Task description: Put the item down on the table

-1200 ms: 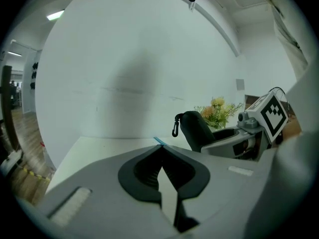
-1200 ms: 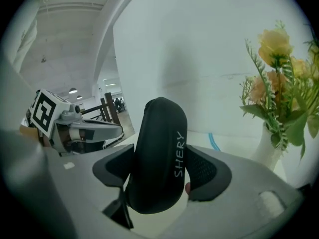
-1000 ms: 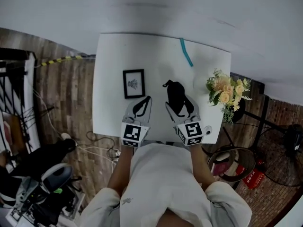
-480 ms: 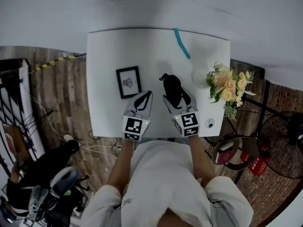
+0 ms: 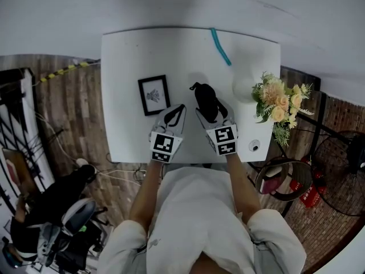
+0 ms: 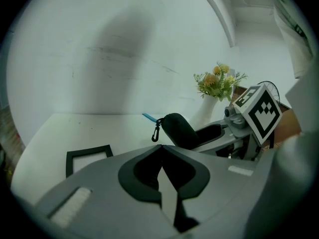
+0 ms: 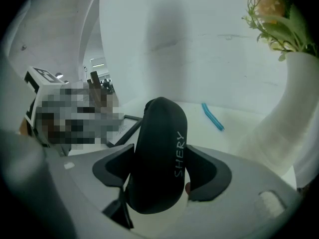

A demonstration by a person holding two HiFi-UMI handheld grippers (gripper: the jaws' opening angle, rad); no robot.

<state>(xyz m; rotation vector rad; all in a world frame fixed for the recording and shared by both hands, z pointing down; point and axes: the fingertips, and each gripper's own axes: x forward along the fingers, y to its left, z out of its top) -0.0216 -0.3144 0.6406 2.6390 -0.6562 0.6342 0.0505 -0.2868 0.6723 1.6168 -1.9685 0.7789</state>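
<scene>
A white counter (image 5: 128, 59) stands on a wood floor. Near its middle, the right gripper (image 5: 210, 112) fingers are clamped around a black case (image 5: 205, 97). At the case's 9 o'clock, the left gripper (image 5: 174, 116) fingers are pressed together, empty. A flower bouquet (image 5: 278, 103) sits at the case's 3 o'clock.

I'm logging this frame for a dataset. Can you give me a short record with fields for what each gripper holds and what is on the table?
Right gripper: shut on a black oval case with a clip
Left gripper: shut, empty
Case touching table: cannot tell
Surface: white rectangular table
Also on table: black-framed picture lying flat; thin teal stick; white vase of peach flowers
</scene>
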